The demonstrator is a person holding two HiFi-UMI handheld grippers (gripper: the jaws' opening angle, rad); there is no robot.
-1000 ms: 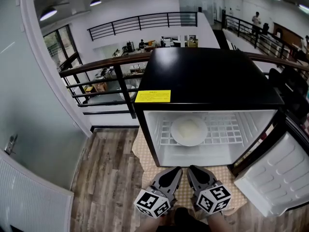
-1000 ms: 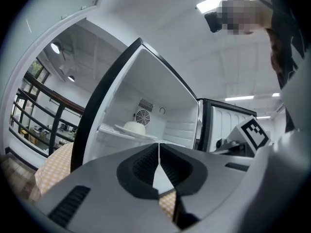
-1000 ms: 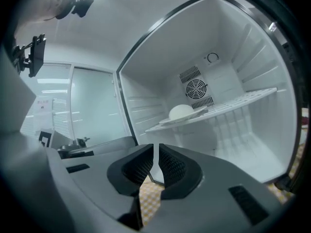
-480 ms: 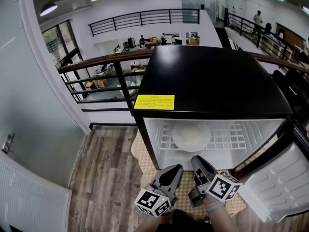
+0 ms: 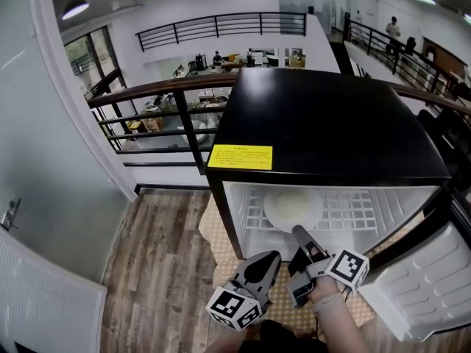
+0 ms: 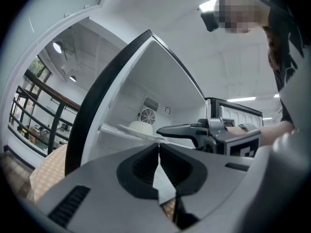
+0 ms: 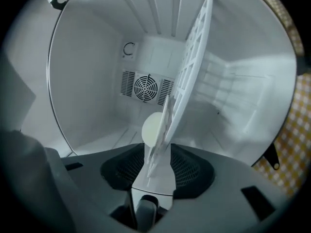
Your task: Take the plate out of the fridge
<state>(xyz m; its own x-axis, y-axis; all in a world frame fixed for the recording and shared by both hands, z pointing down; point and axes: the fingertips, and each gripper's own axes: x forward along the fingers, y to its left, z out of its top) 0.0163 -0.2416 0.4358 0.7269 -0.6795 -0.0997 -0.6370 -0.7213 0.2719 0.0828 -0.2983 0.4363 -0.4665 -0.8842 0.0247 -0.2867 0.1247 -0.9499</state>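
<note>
Our right tool [image 7: 158,165] is turned on its side, its jaws opening on nothing — only the front edge of the wire shelf [image 7: 190,72] seems to stand in the gap. Straight ahead along that shelf, inside the fridge [image 5: 331,131], the plate [image 7: 151,129] lies flat and edge-on to the jaws, so we judge a forward reach would bring its rim between them. Our left tool [image 6: 159,152] is closed, empty and farther back outside.
</note>
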